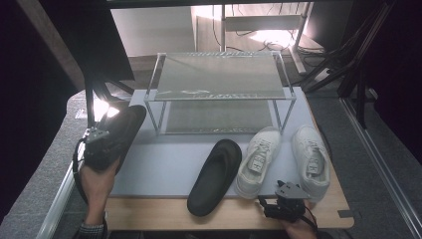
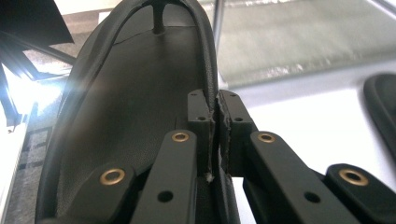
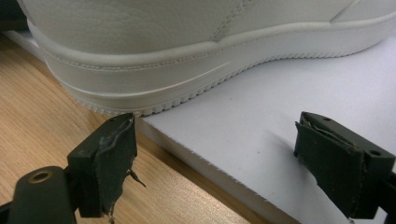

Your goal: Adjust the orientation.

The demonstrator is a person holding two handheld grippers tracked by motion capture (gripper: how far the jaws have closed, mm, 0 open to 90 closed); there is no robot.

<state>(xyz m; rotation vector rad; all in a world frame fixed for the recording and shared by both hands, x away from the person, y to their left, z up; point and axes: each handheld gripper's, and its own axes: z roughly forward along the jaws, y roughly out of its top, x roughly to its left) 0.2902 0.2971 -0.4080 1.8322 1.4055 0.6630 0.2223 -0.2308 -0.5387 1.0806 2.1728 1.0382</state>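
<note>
A black flip-flop (image 1: 119, 130) with a smooth leather-like footbed and a raised toe post at its far end is lifted off the table at the left edge, toe pointing far and slightly right, heel near. Its right rim is pinched between the 2 jaws of the left gripper (image 2: 216, 135), which clamp tight on the thin edge of the sole near the heel. Its twin, a 2nd black flip-flop (image 1: 215, 177), lies flat at the near middle of the grey mat (image 1: 164, 164), toe pointing far-right and heel overhanging onto the wooden tabletop (image 1: 149, 214).
</note>
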